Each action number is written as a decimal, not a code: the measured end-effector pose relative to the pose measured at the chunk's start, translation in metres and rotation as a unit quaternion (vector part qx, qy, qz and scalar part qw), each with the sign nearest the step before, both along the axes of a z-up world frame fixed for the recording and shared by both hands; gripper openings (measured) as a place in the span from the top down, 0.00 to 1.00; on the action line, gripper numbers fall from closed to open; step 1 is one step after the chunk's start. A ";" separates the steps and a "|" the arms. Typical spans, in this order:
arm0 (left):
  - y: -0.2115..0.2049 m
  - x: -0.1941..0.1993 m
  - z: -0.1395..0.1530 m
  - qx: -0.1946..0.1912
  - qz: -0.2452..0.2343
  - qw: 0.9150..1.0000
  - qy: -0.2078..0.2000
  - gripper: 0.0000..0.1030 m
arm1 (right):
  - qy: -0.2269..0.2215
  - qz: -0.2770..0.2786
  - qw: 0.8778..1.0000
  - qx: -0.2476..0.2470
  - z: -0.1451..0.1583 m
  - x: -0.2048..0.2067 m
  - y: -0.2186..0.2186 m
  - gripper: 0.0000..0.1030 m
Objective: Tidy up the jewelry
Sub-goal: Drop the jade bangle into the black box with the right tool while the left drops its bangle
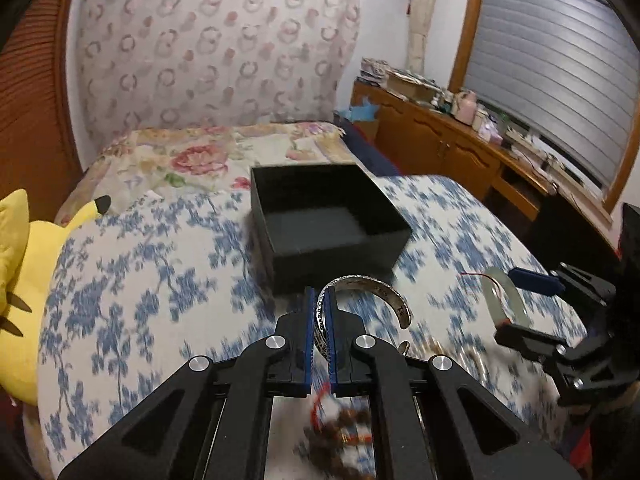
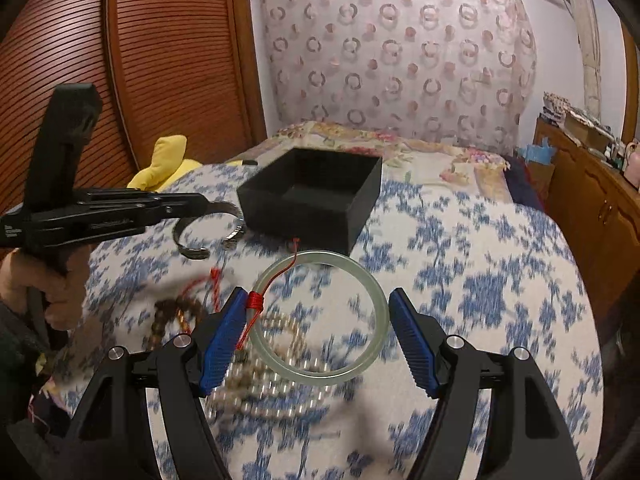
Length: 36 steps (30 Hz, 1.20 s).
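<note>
Engraved, polished metal is being shown by the silver cuff [image 1: 372, 288]. Translucent, glossy glass or stone is being seen in the pale green bangle [image 2: 320, 316], bound with red cord [image 2: 256, 302]. Matt card is being presented by the black box [image 1: 332, 224]; printed cloth by the bedspread [image 1: 140, 280]; ribbed blue plastic by the pads [image 2: 224, 340].

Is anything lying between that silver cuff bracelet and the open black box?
No. In the left wrist view, only blue-flowered bedspread shows between the silver cuff bracelet and the black box.
</note>
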<state>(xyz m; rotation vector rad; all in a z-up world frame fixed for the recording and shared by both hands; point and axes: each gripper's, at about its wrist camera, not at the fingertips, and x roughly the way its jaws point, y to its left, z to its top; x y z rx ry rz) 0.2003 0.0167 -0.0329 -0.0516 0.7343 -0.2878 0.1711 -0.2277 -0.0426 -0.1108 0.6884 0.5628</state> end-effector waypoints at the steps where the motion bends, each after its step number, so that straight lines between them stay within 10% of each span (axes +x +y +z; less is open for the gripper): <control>1: 0.000 0.004 0.001 0.000 0.003 1.000 -0.001 0.96 | -0.002 -0.001 1.000 -0.001 0.003 0.005 0.002 0.28; 21: 0.000 0.094 -0.005 -0.002 0.042 0.999 0.016 0.95 | -0.015 0.000 1.000 -0.016 0.022 0.107 0.034 0.28; 36: 0.043 0.052 -0.004 0.018 0.069 0.997 -0.002 0.83 | -0.017 0.032 0.999 -0.030 0.008 0.138 0.076 0.28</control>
